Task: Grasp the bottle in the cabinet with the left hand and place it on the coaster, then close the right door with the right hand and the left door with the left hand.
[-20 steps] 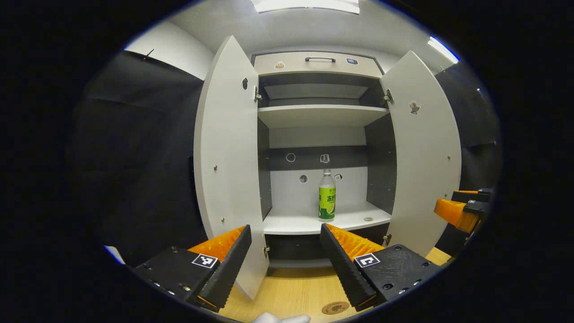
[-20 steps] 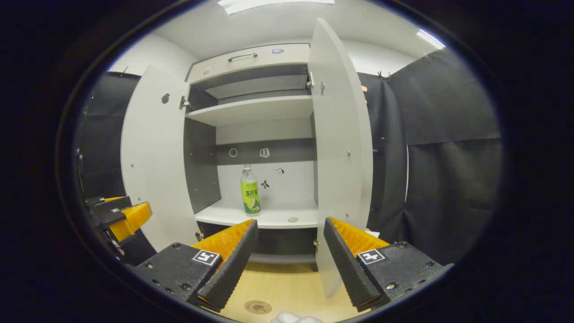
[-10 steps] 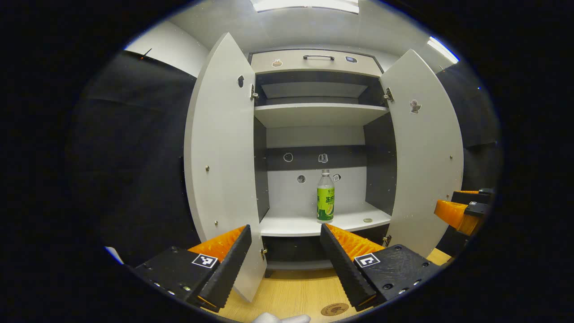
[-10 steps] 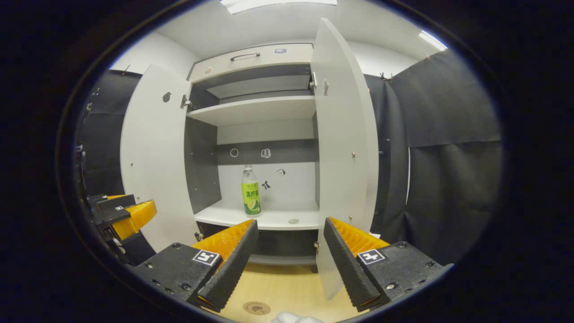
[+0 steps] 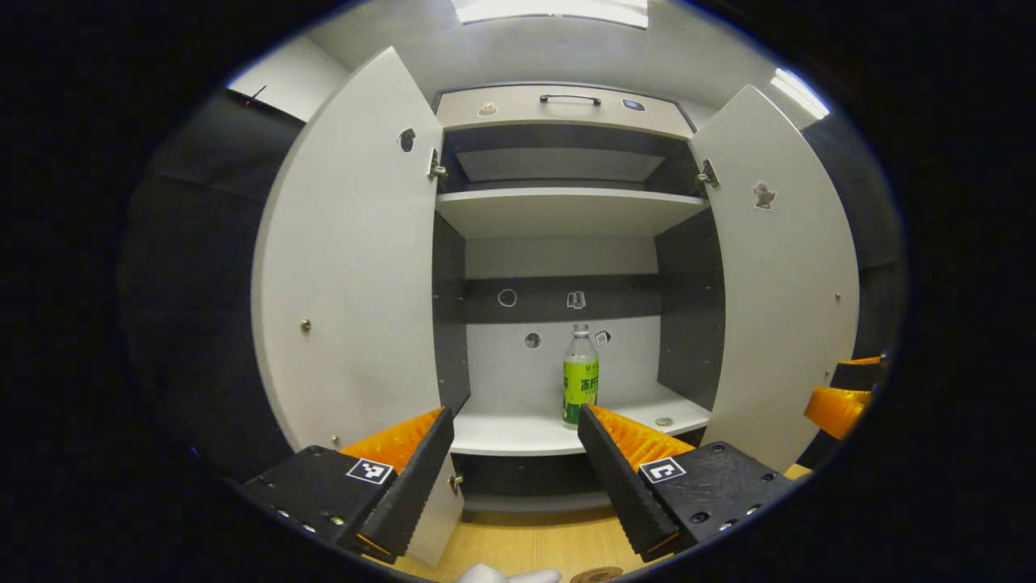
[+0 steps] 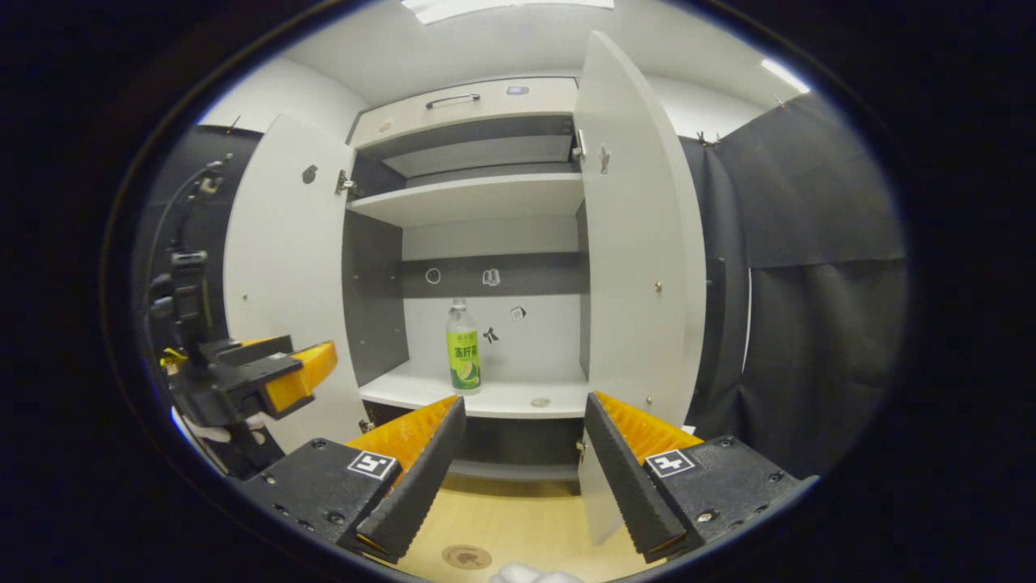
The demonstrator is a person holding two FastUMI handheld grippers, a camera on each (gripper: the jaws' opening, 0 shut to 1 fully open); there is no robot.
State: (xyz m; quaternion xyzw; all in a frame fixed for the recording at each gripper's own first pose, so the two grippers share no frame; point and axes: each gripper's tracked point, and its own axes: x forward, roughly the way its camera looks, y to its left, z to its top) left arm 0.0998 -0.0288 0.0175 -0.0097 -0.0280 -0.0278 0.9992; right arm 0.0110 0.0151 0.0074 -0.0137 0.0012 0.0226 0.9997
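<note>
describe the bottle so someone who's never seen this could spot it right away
Look at the tall white cabinet with both doors swung open. On its lower shelf, near the back wall, stands the bottle, upright. It is clear plastic with a white cap and a bright green label, the tallest thing on that shelf; beside it lies a small flat disc.

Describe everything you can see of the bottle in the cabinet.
The bottle is clear plastic by the look of it, with a pale cap and a green wrap label around its lower body. It stands upright on the cabinet's lower white shelf, towards the back wall, apart from both side walls. Nothing grips it; a small round object lies beside it.
</note>
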